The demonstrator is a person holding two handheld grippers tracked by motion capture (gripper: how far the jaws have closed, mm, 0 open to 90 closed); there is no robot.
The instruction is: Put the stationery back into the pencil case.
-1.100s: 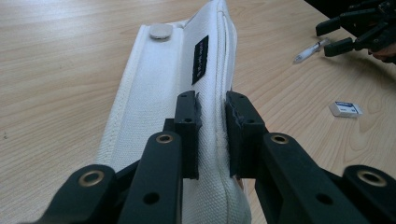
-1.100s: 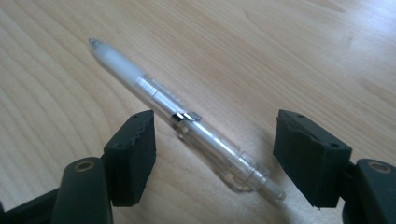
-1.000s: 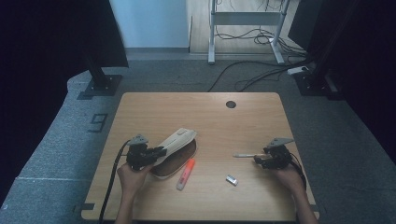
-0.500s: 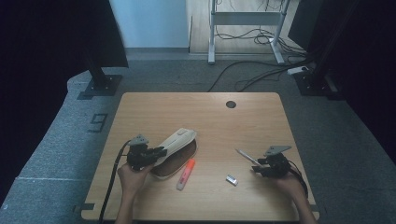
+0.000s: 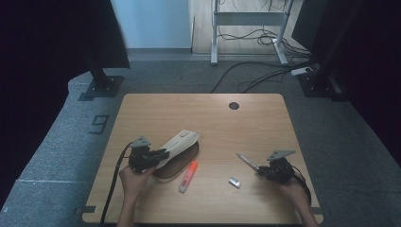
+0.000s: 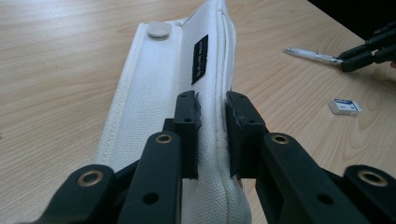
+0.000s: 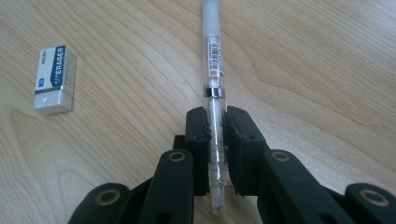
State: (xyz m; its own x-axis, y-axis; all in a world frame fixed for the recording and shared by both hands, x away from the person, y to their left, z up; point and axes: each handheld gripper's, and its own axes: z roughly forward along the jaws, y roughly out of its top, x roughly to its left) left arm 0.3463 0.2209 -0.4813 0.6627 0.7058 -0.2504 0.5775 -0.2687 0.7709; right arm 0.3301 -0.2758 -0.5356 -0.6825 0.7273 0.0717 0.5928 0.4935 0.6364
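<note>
A white fabric pencil case (image 5: 182, 142) lies left of the table's middle with its dark inside showing. My left gripper (image 5: 161, 153) is shut on the case's raised edge (image 6: 163, 84), which is pinched between the pads of the left gripper (image 6: 212, 105). At the right, my right gripper (image 5: 262, 170) is shut on the rear end of a clear pen (image 5: 247, 161). Its jaws have just been closing, with the pen between them. In the right gripper view the pen (image 7: 214, 51) runs straight out from the right gripper (image 7: 215, 119).
An orange highlighter (image 5: 188, 176) lies just right of the case. A small white eraser (image 5: 234, 182) sits between highlighter and pen, eraser (image 7: 53, 79) left of the jaws. The wooden table (image 5: 213, 118) has a round cable hole (image 5: 233, 105) at the back.
The right gripper's jaws closed on the pen, and the hand shifted toward the near edge. The pen swung from lying crosswise to pointing up-left. The left gripper and case stayed still.
</note>
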